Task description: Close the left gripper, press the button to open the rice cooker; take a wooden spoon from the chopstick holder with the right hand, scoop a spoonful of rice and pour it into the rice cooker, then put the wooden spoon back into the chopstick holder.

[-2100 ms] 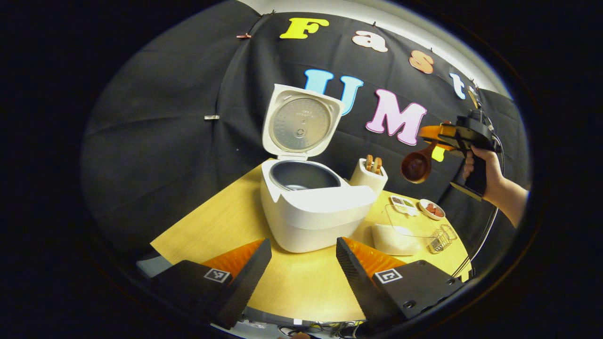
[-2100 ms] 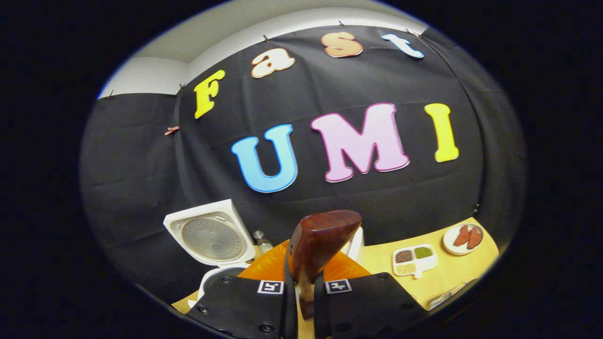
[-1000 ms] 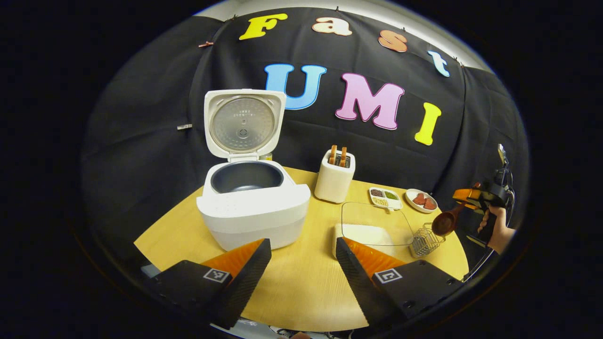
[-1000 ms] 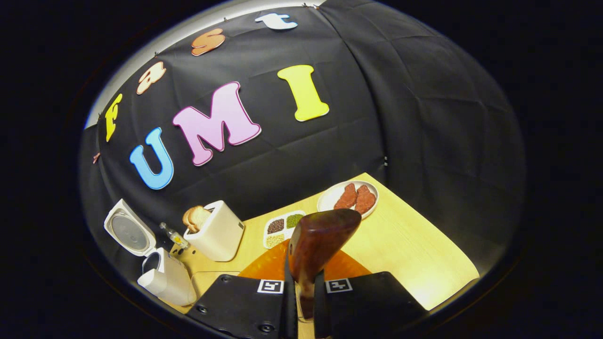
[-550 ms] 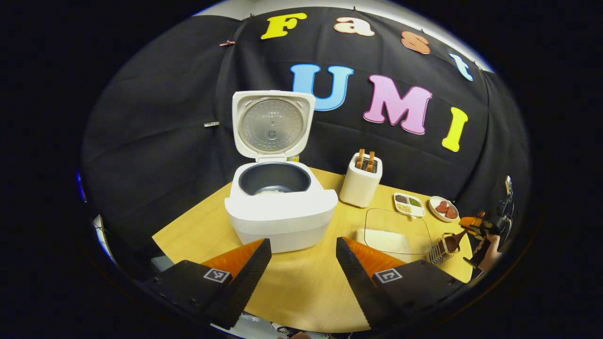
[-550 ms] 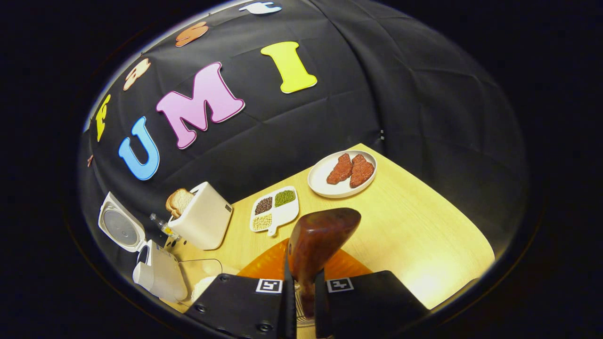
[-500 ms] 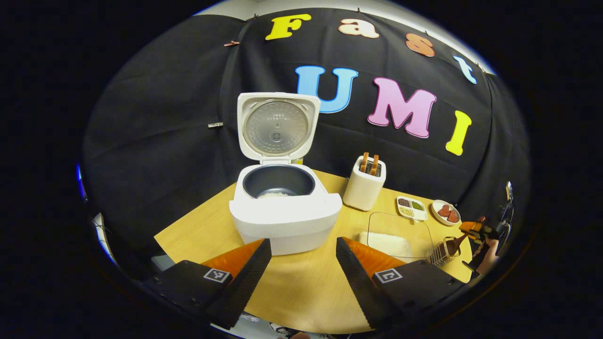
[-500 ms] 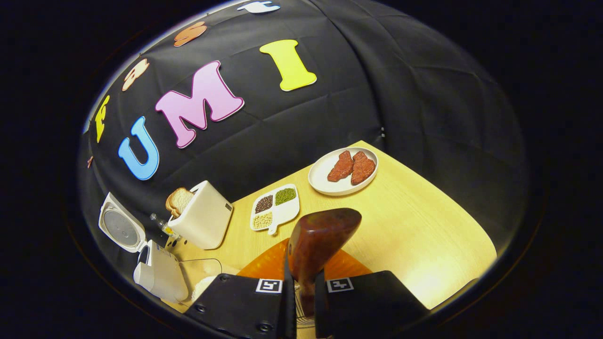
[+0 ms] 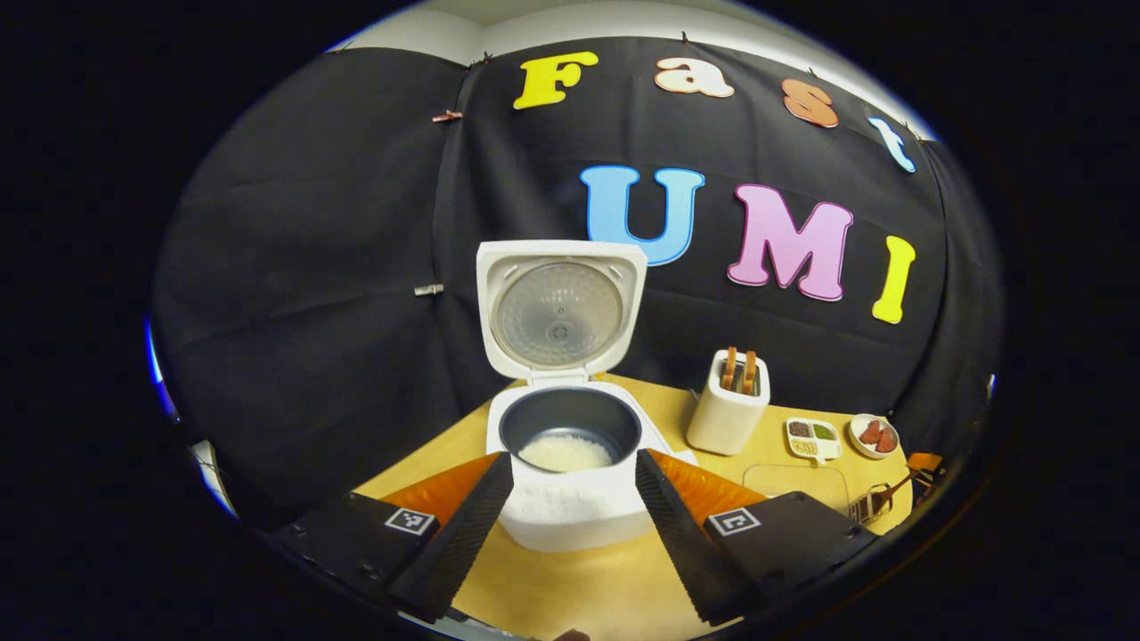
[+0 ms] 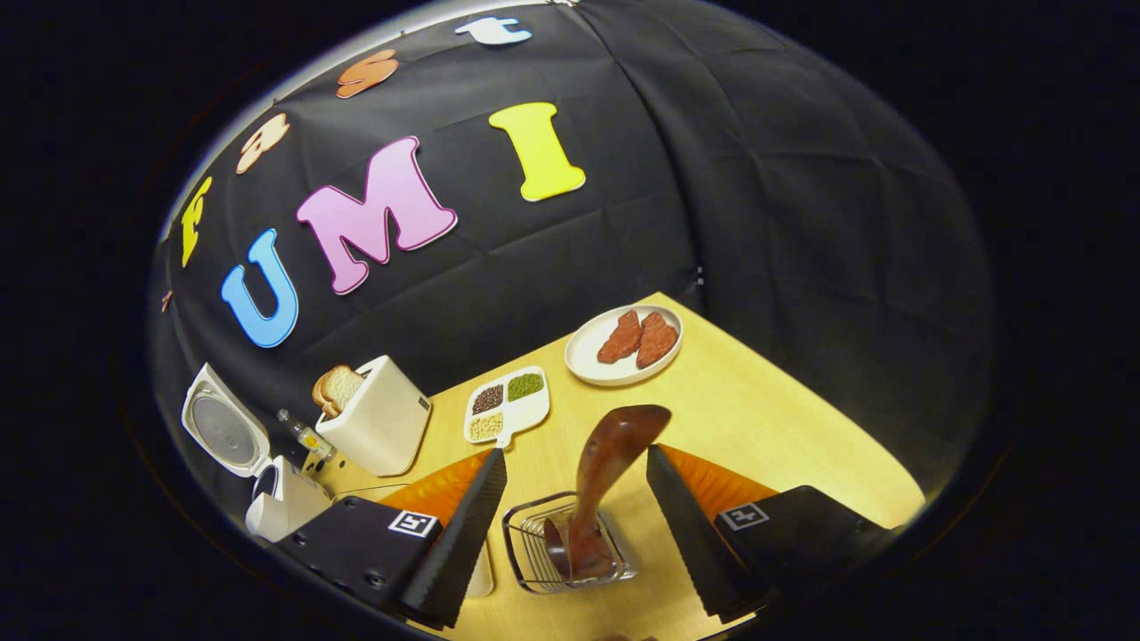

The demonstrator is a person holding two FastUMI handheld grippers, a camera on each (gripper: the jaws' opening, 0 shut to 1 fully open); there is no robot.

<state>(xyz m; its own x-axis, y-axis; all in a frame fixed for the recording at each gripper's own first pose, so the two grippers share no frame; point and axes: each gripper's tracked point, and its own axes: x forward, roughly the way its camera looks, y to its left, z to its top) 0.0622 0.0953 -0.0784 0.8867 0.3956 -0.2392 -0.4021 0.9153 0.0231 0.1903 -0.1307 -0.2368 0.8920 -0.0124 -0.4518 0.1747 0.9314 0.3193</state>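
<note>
Black cloth backs a pale wooden table [image 10: 766, 418] in both views. At lower centre of the right gripper view the wooden spoon [image 10: 598, 485] stands tilted in the wire chopstick holder [image 10: 534, 570], bowl end down inside the basket and rounded handle end up, touching neither finger. It rises in the gap of the right gripper [image 10: 570, 499], whose jaws are spread wide and released, a finger on each side of the holder. Above the spoon sit a divided dish of grains [image 10: 506, 405] and, up right of it, a white plate with two reddish pieces [image 10: 625, 344]. Left of the dish stands a white toaster [image 10: 374, 427] with bread in it, and the rice cooker [image 10: 267, 499] is at the lower left edge, lid raised. In the left gripper view the rice cooker [image 9: 570, 481] sits at lower centre, lid upright, white rice [image 9: 565, 452] in its dark pot. The left gripper [image 9: 570, 499] frames it, jaws apart and gripping nothing. Toaster [image 9: 728, 414], dish [image 9: 810, 438] and plate [image 9: 873, 434] run toward the right edge, with the chopstick holder [image 9: 866, 507] and spoon at lower right
</note>
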